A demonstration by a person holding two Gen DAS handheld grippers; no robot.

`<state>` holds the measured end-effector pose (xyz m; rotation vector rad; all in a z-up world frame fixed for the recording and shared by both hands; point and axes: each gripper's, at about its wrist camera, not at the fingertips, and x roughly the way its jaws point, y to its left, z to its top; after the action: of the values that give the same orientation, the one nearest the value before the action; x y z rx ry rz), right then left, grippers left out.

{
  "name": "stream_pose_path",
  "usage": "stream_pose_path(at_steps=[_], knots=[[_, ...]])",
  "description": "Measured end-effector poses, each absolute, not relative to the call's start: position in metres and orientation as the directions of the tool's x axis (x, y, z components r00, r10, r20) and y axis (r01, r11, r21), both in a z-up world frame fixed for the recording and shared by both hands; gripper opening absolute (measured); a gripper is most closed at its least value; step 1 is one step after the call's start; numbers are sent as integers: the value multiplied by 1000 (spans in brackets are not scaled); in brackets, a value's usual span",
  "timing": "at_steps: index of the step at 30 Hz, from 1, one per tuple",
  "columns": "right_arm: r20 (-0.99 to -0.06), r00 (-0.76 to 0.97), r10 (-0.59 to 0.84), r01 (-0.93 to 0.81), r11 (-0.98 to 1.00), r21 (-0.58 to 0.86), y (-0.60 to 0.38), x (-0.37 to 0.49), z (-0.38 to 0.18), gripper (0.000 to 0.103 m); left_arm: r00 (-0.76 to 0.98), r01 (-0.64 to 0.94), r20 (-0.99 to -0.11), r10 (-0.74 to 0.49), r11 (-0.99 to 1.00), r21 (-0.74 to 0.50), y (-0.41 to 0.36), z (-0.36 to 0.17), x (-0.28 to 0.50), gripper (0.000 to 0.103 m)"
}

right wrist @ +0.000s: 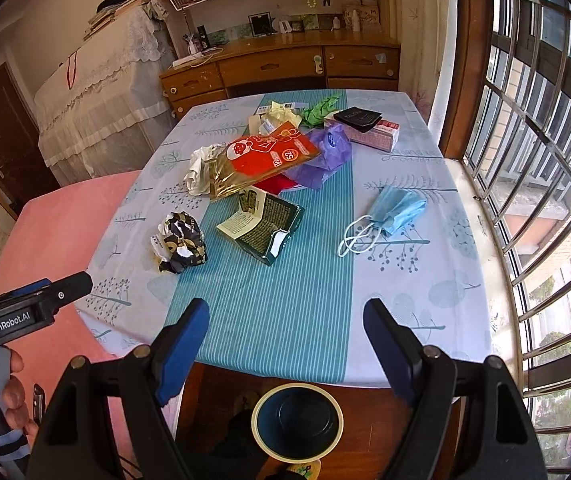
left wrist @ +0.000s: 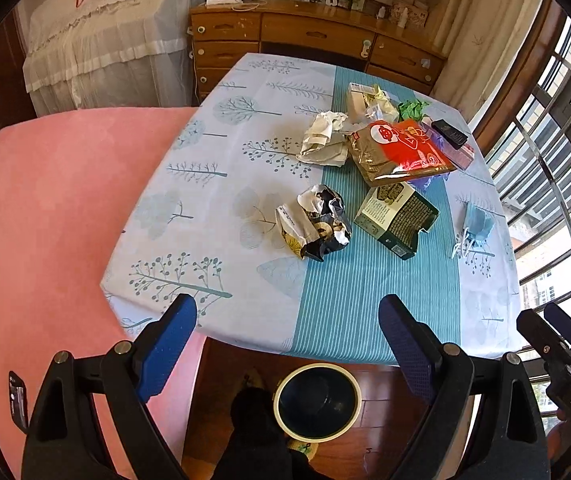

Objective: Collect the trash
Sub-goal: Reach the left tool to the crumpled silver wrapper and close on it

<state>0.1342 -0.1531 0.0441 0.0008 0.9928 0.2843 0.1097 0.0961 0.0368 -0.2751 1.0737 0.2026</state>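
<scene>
Both grippers (left wrist: 287, 312) (right wrist: 287, 318) released, empty; purple bag (right wrist: 325, 156) half-buried under red packet (right wrist: 269, 152).

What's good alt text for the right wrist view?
Open right gripper above a cloth-covered table strewn with trash: a crumpled wrapper, green box, red snack bag and blue face mask. A bin stands on the floor at the near edge.

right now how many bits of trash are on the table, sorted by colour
blue: 1, face mask
green: 2, open carton, crumpled paper
purple: 1, plastic bag
red and gold: 1, snack bag
white: 1, crumpled paper
black and white: 1, crumpled wrapper
total: 7, leaving out the far, partly hidden boxes and pale wrappers
</scene>
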Motion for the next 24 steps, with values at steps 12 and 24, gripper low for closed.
stream_pose_path(at_steps=[12, 24], knots=[[-893, 415, 176, -168, 979, 115, -123, 225, 4, 80, 273, -350, -951, -149, 905, -242, 129, -50, 230, 91], [-927, 348, 141, -107, 988, 111, -118, 268, -28, 80, 164, -439, -950, -265, 843, -311, 133, -105, 287, 91]])
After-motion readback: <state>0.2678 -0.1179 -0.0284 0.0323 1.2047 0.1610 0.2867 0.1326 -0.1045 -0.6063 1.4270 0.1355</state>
